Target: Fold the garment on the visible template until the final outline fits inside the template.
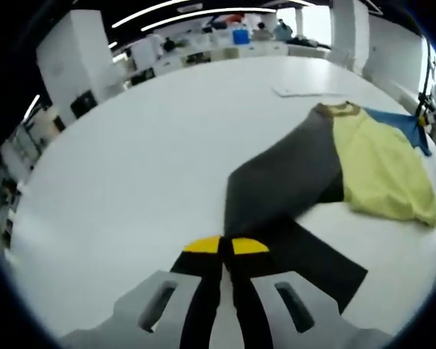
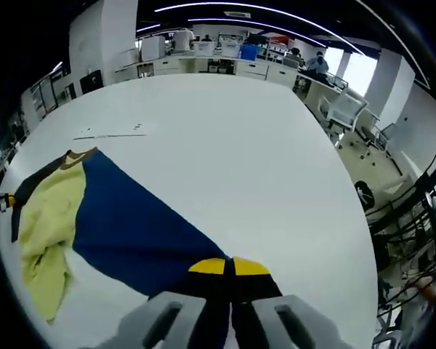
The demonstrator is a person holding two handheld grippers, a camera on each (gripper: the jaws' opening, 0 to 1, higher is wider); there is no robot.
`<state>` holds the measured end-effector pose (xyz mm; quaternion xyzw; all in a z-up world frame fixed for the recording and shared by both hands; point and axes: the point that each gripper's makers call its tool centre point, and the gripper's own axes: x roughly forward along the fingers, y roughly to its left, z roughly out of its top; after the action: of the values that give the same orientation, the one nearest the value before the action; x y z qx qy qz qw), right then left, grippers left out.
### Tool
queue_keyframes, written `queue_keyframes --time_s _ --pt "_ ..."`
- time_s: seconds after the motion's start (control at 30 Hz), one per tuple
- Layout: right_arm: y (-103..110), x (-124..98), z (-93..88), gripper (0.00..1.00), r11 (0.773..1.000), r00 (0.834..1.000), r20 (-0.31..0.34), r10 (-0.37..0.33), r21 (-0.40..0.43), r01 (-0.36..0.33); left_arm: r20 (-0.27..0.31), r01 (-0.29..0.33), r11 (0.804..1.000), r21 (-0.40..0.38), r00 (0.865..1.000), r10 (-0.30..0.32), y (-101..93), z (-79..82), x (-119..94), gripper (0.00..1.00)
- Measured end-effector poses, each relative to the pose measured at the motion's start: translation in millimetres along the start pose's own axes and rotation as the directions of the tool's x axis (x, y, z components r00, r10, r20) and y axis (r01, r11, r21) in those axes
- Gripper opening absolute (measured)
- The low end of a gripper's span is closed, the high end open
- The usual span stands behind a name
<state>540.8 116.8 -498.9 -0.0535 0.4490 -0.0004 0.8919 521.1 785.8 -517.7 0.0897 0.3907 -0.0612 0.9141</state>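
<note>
Garment (image 1: pixel 327 174): spread flat on white table (image 1: pixel 145 167), yellow middle, dark grey and blue sides.
Left gripper (image 1: pixel 226 246): pinched on grey edge.
Right gripper (image 2: pixel 229 266): closed, probably clamping blue hem.
Handling: light, limp, drapes; grip edges.

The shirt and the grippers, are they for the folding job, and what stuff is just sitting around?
For the job:
shirt, yellow, dark grey and blue
left gripper, shut on the shirt's grey side
right gripper, shut on its blue side
table

Just lying about:
flat sheet on the table
chair
blue bin
</note>
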Motion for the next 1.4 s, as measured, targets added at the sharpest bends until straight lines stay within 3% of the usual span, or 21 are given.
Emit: queue_keyframes --time_s 0.3,0.43,0.57,0.73,1.0,1.1,1.2,1.4 --pt "1 -2 -2.2 0.00 1.000 1.000 -0.004 0.020 -0.003 -0.020 -0.004 -0.011 1.000 0.003 1.000 0.011 -1.1 0.0 -1 0.02" --pt "5 -4 0.9 0.00 0.994 0.997 0.038 0.065 0.082 -0.068 0.015 -0.022 0.999 0.040 1.000 0.021 -1.2 3.1 -7 0.17" --pt "7 -9 -0.1 0.16 0.992 0.996 0.049 0.081 0.096 -0.085 0.057 -0.011 0.999 0.043 0.998 0.008 -5.8 10.0 -14 0.36" --pt "20 -19 2.2 0.34 0.988 0.988 0.084 0.131 0.077 -0.138 0.109 0.019 0.999 0.026 0.994 -0.021 -18.0 17.4 -29 0.46" --pt "64 -44 -0.1 0.55 0.964 0.956 0.122 0.266 -0.009 -0.267 0.187 0.080 0.995 0.051 0.978 -0.089 -40.6 31.0 -50 0.68" --pt "81 -55 -1.3 0.59 0.951 0.942 0.130 0.309 -0.041 -0.306 0.202 0.091 0.994 0.064 0.974 -0.103 -45.6 33.8 -56 0.77" --pt "99 -68 -3.0 0.63 0.937 0.928 0.133 0.348 -0.080 -0.340 0.259 0.129 0.988 0.083 0.955 -0.146 -54.3 42.7 -64 0.85" --pt "135 -92 -7.0 0.67 0.897 0.891 0.128 0.435 -0.153 -0.416 0.293 0.150 0.984 0.096 0.941 -0.172 -58.9 45.0 -74 0.97"
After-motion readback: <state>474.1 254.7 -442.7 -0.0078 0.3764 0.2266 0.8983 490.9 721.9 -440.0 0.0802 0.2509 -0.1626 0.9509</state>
